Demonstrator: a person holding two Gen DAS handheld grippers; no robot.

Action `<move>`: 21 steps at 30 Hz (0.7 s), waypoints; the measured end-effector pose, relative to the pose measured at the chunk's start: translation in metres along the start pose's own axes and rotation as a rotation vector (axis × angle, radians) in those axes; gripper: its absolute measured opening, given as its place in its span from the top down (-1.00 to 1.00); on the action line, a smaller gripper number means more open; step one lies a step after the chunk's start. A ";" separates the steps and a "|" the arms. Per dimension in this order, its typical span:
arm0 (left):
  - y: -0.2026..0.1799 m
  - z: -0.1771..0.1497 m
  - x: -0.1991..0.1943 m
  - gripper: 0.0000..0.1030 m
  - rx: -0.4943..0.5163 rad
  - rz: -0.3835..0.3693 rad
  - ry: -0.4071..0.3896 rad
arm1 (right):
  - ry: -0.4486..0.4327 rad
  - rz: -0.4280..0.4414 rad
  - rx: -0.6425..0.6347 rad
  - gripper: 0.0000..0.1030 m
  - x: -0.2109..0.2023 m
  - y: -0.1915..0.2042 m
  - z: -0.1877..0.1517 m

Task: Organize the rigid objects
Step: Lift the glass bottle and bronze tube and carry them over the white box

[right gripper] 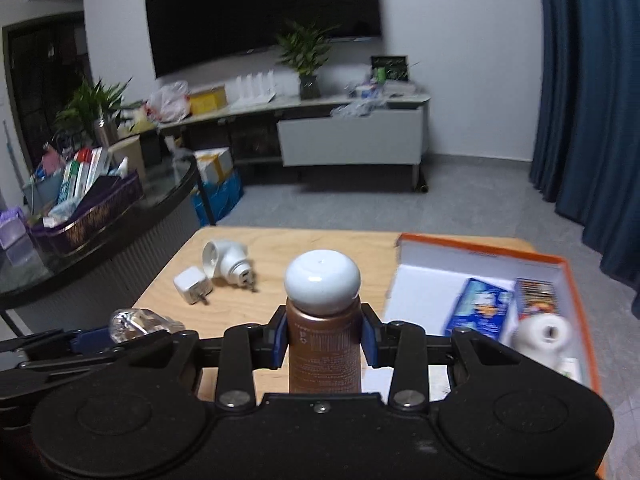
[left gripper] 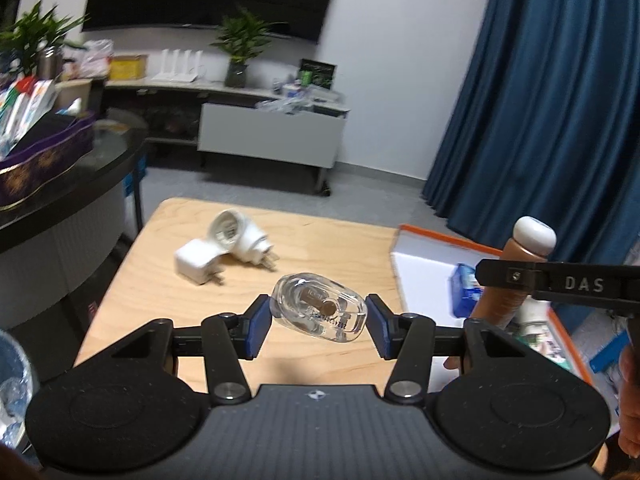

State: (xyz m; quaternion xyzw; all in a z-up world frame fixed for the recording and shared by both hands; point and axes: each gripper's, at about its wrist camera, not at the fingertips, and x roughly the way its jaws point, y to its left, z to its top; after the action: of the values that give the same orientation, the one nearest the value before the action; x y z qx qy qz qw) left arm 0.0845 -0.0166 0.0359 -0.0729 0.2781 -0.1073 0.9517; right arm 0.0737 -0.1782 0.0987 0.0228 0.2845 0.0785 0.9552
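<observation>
Living-room bg: dark TV (right gripper: pixel 262 8) on white wall, blue curtain (left gripper: pixel 552 92) at right, low wooden table (left gripper: pixel 168 300) up front.

Landmark = orange box (right gripper: pixel 576 280), open, white inside, sitting on table's right part.

In box: blue carton (right gripper: pixel 480 308), a darker printed pack (right gripper: pixel 536 296) just beside it, white round thing (right gripper: pixel 544 336) nearer cam.

Left of box, well apart, on bare wood: white cube charger (left gripper: pixel 196 264) + white round plug adapter (left gripper: pixel 240 240), touching each other, prongs sticking out.

Left gripper (left gripper: pixel 318 320): clenched on clear glass bottle (left gripper: pixel 320 312), blue pads on both ends, bottle lying sideways betw fingers, lifted off table, left of box. Slight motion blur.

Right gripper (right gripper: pixel 323 340): clamped on brown bottle (right gripper: pixel 324 352) w/ white dome cap (right gripper: pixel 322 280), upright, pads pressing both sides of body. Held above table just left of box's near-left corner; from left cam reads as over box edge, can't tell exactly.

Hand (left gripper: pixel 632 400) partly visible at right edge of left cam.
</observation>
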 end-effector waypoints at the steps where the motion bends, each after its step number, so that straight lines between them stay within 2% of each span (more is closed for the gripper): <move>1: -0.005 0.001 -0.001 0.00 0.007 -0.013 -0.002 | -0.007 -0.004 0.013 0.15 -0.007 -0.005 -0.001; 8: -0.042 0.003 -0.009 0.00 0.048 -0.094 -0.013 | -0.056 -0.073 0.054 0.15 -0.053 -0.035 -0.013; 21: -0.106 -0.014 -0.012 0.00 0.130 -0.230 0.004 | -0.115 -0.186 0.144 0.15 -0.115 -0.086 -0.044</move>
State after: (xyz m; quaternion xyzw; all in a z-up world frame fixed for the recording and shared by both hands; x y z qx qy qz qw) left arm 0.0492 -0.1172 0.0512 -0.0422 0.2621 -0.2337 0.9354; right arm -0.0333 -0.2821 0.1160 0.0696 0.2352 -0.0323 0.9689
